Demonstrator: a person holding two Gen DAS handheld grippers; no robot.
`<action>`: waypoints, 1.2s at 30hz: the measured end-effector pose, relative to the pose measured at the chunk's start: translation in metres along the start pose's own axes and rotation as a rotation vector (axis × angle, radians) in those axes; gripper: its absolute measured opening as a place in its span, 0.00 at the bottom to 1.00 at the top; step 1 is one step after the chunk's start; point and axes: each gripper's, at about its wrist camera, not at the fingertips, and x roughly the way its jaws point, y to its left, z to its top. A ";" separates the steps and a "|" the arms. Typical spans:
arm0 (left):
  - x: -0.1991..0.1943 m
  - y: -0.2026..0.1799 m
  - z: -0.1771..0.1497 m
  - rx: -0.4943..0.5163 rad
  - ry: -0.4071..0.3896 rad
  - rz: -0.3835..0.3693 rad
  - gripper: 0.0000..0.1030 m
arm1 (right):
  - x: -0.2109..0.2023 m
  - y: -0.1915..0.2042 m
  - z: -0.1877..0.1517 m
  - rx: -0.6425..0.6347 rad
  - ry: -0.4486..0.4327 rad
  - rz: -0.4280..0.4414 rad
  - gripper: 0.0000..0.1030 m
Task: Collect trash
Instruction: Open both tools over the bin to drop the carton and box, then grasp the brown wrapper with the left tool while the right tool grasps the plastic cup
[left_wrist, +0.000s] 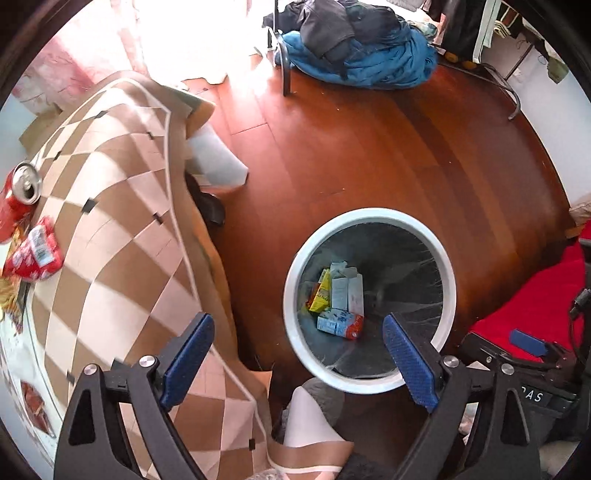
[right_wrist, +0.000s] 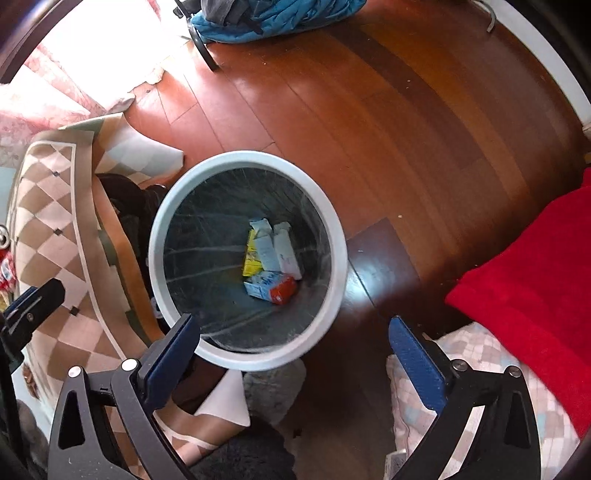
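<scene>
Below me the floor (left_wrist: 369, 147) is reddish-brown wood planking, glossy where light strikes it. Strong daylight enters at the upper left of both views, past a pale pink curtain (left_wrist: 62, 70). A table at left carries a brown-and-cream checked cloth (left_wrist: 122, 206) that hangs over its edge. At top centre, a chair (left_wrist: 286, 79) holds piled blue and dark clothing (left_wrist: 354, 48). A red blanket (right_wrist: 535, 266) occupies the right edge.
</scene>
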 end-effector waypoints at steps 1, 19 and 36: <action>-0.003 0.001 -0.004 -0.001 -0.005 0.008 0.91 | -0.003 -0.001 -0.002 -0.006 -0.004 -0.009 1.00; -0.055 -0.011 -0.032 0.025 -0.070 -0.004 0.91 | -0.076 0.013 -0.036 -0.051 -0.108 -0.078 1.00; -0.185 0.033 -0.066 -0.048 -0.282 -0.022 0.91 | -0.229 0.056 -0.092 -0.037 -0.384 0.035 1.00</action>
